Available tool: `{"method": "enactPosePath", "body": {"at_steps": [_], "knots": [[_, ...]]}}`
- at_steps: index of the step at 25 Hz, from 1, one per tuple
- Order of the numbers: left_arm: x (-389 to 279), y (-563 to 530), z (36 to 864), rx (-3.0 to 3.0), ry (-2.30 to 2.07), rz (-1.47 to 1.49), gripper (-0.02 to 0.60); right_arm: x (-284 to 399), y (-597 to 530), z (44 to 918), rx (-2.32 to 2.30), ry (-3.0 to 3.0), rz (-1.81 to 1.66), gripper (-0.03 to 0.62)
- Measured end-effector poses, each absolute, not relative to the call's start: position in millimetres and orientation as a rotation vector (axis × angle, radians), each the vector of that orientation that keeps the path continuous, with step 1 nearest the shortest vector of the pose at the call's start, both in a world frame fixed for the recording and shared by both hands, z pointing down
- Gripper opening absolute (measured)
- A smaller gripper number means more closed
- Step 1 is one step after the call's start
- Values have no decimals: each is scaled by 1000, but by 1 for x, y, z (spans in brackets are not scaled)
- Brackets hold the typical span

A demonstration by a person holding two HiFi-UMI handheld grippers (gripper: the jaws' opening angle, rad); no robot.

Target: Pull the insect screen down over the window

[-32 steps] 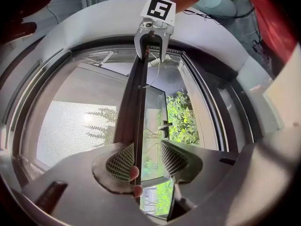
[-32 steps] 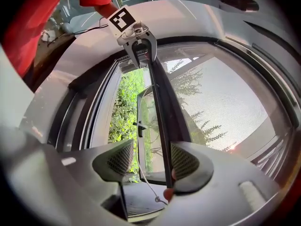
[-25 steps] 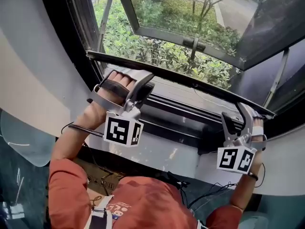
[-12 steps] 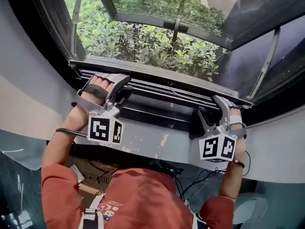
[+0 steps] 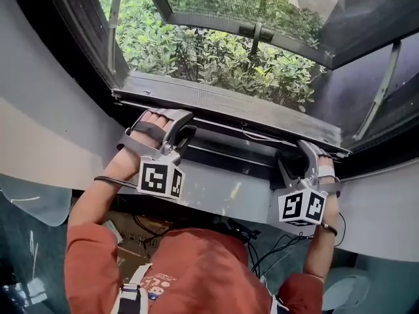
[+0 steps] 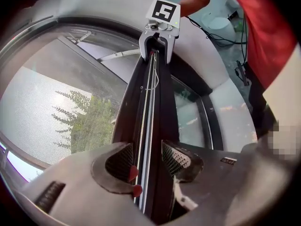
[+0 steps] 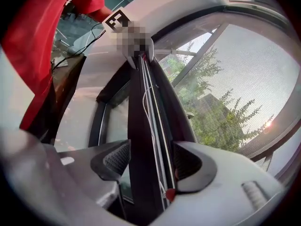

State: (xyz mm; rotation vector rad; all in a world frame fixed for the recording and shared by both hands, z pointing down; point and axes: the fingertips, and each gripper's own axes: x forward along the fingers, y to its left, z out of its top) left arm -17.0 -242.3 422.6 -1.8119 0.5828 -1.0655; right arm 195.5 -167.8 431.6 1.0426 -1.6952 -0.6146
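Left tool (image 5: 185, 128): jaws just eased wider, pads against the screen bar (image 5: 229, 103) that runs between them.
Insect screen (image 6: 47, 112): mesh drawn over the window opening, its bar low, just above the dark sill track (image 5: 229, 157).
Right tool (image 5: 293, 157): jaws just eased wider, pads clamped across the bar's right end.

The screen bar (image 5: 249, 113) runs across the foot of the window, near the sill (image 5: 222, 191), and the mesh (image 6: 42, 107) stretches up from it. The left hand-held gripper (image 5: 187, 127) sits near the bar's left end and the right hand-held gripper (image 5: 294, 156) near its right end. Each one's jaws have just been opening, with the bar between them, touching the pads. Beyond the mesh the sash (image 5: 262, 28) tilts outward, with shrubs (image 5: 216, 61) below it. Cables (image 5: 275, 244) hang under the sill.
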Motion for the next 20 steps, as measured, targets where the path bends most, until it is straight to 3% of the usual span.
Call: {"method": "enactPosePath", "body": {"at_steps": [20], "knots": [[-15,-244,445,-1775,634,-1093,189,194,-167,457,1112,-1699,-627,298]]}}
